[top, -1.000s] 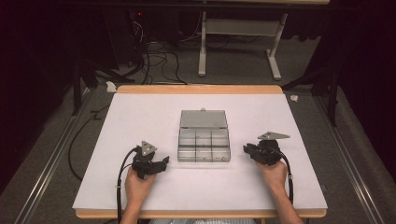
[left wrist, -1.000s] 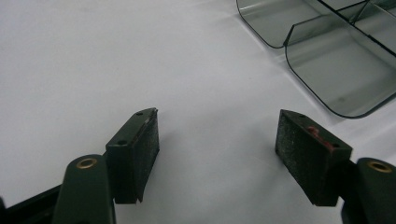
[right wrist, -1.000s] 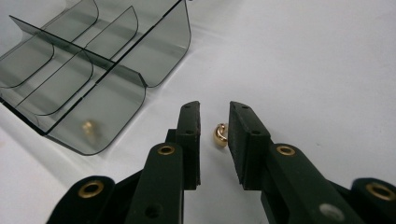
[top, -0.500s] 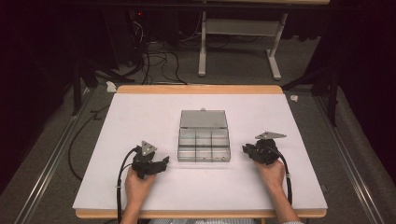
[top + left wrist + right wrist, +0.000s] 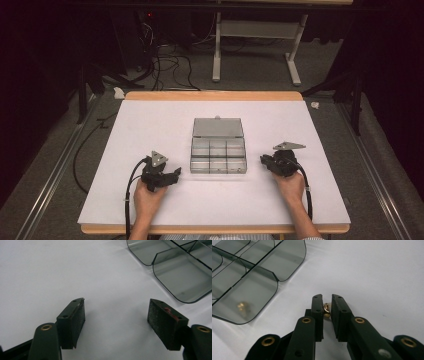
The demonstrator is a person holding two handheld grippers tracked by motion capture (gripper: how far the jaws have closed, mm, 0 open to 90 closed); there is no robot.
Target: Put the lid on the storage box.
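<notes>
A clear grey compartment box (image 5: 218,155) lies mid-table with its lid (image 5: 218,128) folded back. My right gripper (image 5: 263,161) rests on the table just right of the box. Its jaws have just been closing, and in the right gripper view they (image 5: 327,301) pinch a small gold-coloured piece (image 5: 326,310) with a white part. A similar gold piece (image 5: 242,307) lies inside the nearest compartment of the box (image 5: 249,277). My left gripper (image 5: 175,175) sits left of the box, open, with bare table between its pads (image 5: 72,322). The box corner (image 5: 182,282) lies ahead of it.
The white tabletop (image 5: 150,130) has a wooden edge (image 5: 215,95) at the back. Cables trail from both grippers toward the person. Beyond the table are a dark floor with cables (image 5: 165,65) and a white stand (image 5: 255,30).
The right gripper has edged slightly left toward the box. The left gripper and the box have kept still.
</notes>
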